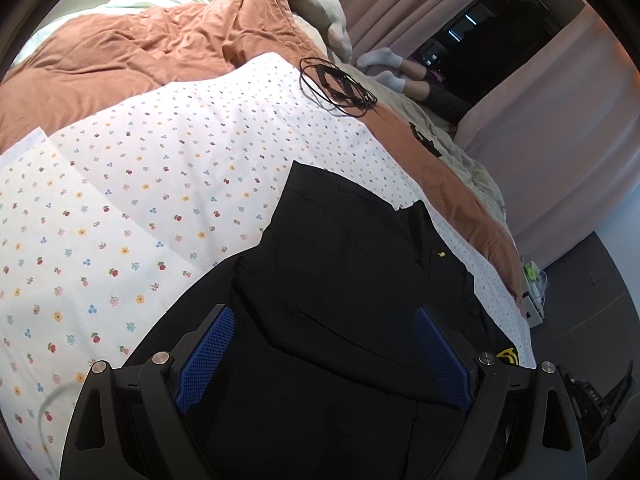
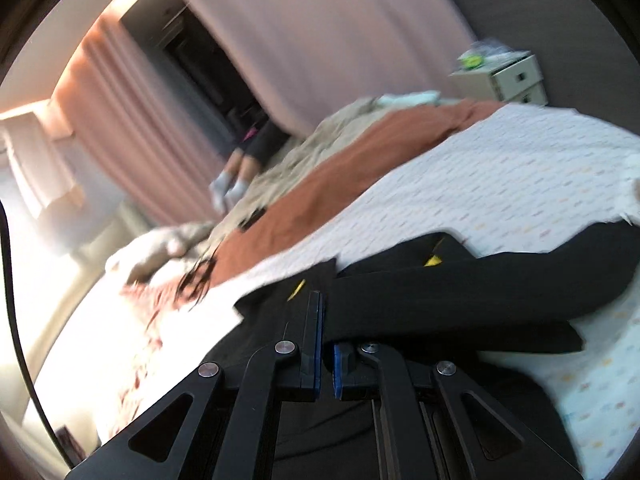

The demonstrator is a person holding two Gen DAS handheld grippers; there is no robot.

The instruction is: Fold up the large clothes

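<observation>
The left gripper (image 1: 324, 354) hangs over a black garment (image 1: 348, 264) with its two blue-padded fingers (image 1: 205, 354) spread wide apart, nothing between them but the dark cloth lying below. The garment stretches forward from this claw across a floral bedsheet (image 1: 132, 200), which spreads out to the claw's left and ahead. A small yellow mark shows on the black cloth ahead and to the right of the fingers. Farther ahead, beyond the sheet, lies a rust-orange quilt (image 1: 132, 52), and a coil of black cable (image 1: 336, 86) rests near its edge.

The right gripper (image 2: 326, 340) has its fingers (image 2: 314, 328) drawn nearly together, with a narrow gap showing between the blue pads; a fold of the black garment (image 2: 440, 292) rises just beside and to the right of them, but the blur makes it impossible to tell whether cloth is pinched. Ahead of this claw run the floral bedsheet (image 2: 500, 168) and the rust-orange quilt (image 2: 360, 168). Pink curtains (image 2: 312, 40) hang far ahead, and a pale bedside drawer unit (image 2: 512, 78) stands ahead to the right.
</observation>
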